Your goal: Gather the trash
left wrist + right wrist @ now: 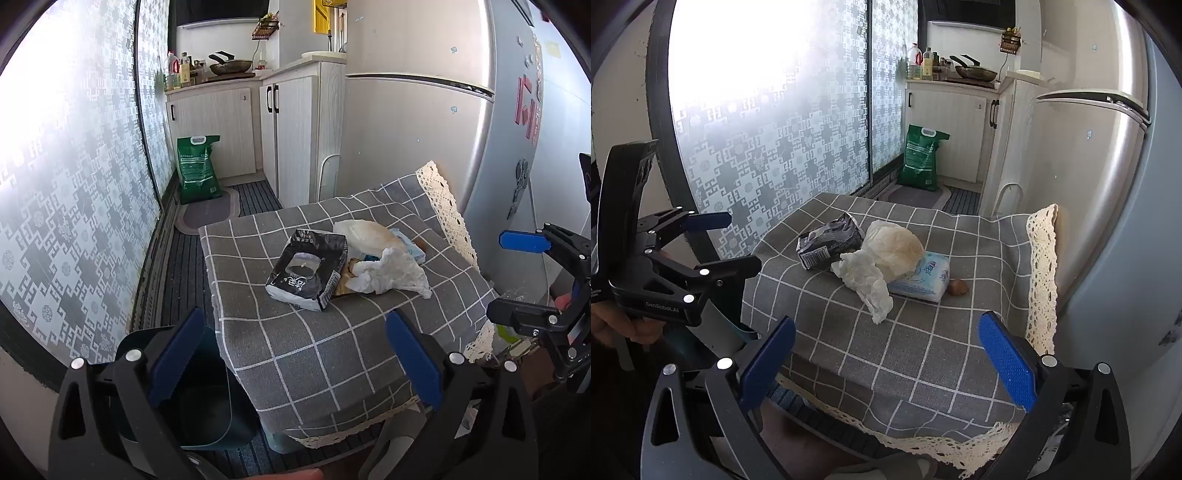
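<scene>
Left wrist — left tool (295, 354) downtilted, agape

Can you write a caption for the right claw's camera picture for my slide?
Open right claw faces trash on a checked tablecloth: black wrapper, crumpled tissue, plastic bag.

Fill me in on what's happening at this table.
A person holds two grippers over a table under a grey checked tablecloth, about to collect trash. Both the left gripper and right gripper are open and empty. On the cloth lie a black crumpled packet, a crumpled white tissue, a whitish plastic bag, a blue-and-white tissue pack and a small brown scrap. A dark green bin stands beside the table. Nothing is picked up yet.
</scene>
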Tool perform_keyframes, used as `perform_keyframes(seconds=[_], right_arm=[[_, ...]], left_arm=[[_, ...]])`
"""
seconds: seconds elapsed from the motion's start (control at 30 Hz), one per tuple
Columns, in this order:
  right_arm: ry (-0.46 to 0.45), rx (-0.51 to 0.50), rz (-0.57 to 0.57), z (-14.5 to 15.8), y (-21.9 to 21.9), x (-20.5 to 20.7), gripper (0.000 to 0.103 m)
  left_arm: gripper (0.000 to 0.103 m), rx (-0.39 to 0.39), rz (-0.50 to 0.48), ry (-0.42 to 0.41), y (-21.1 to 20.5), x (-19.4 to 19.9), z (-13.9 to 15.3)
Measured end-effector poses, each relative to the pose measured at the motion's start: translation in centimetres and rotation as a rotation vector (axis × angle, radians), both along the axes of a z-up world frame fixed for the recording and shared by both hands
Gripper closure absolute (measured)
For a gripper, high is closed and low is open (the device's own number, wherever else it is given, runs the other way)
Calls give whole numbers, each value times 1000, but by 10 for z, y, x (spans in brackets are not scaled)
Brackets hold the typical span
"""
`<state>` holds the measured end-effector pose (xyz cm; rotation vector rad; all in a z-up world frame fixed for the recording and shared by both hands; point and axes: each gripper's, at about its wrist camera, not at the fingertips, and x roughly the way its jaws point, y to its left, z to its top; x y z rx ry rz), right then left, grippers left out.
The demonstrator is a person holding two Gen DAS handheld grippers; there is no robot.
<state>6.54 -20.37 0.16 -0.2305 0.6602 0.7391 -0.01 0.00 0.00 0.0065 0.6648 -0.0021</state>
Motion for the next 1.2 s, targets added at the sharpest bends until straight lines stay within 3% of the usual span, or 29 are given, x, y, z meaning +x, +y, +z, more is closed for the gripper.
perform_keyframes(seconds=[1.2], right_arm=[[-4,-1,-2,0,-1,-2,3]], left_arm=[[3,3,0,-13,-3,-1,7]])
